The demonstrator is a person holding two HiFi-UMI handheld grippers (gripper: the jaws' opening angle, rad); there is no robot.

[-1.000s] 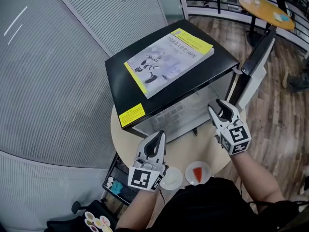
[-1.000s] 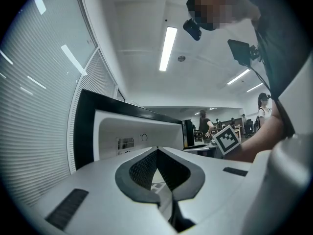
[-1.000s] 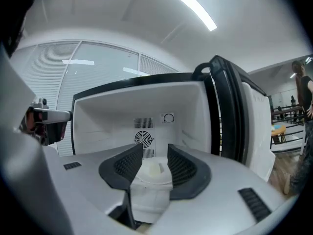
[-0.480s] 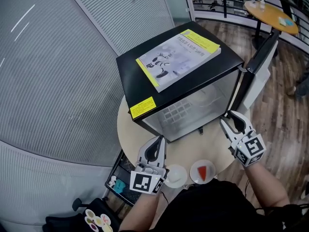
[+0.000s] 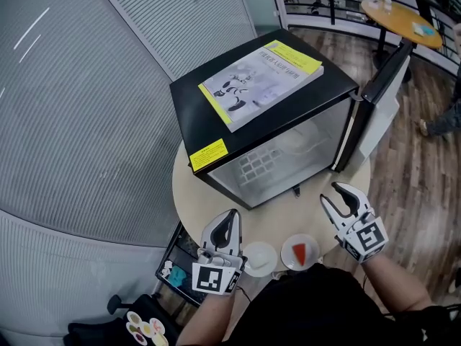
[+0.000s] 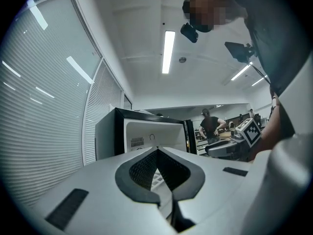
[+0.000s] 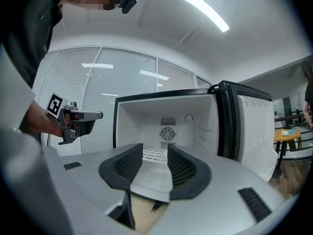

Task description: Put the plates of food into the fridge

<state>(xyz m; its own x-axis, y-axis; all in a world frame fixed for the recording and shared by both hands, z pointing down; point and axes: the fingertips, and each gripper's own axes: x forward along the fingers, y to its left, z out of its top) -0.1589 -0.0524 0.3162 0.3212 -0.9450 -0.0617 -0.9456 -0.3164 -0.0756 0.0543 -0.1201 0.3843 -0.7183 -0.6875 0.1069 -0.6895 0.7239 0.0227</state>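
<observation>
A black mini fridge [image 5: 216, 114] stands on a round beige table [image 5: 189, 193], its door [image 5: 382, 103] swung open to the right and its white inside [image 7: 166, 126] showing a wire shelf. Two small plates lie at the table's near edge: a white plate with pale food [image 5: 259, 259] and a plate with a red slice [image 5: 300, 253]. My left gripper [image 5: 231, 217] is shut and empty, just left of the pale plate. My right gripper [image 5: 336, 196] is open and empty, above and right of the red-slice plate, its jaws [image 7: 155, 153] pointing into the fridge.
A yellow-edged book [image 5: 261, 83] lies on the fridge top. A small dark object [image 5: 295, 191] sits on the table before the opening. A black cart [image 5: 176, 276] stands under the table's left side. An orange round table [image 5: 400, 20] and railing are at the back right on the wood floor.
My right gripper has drawn back from the fridge opening toward the table's near edge. The left gripper has shifted slightly nearer. Both plates lie where they were.
</observation>
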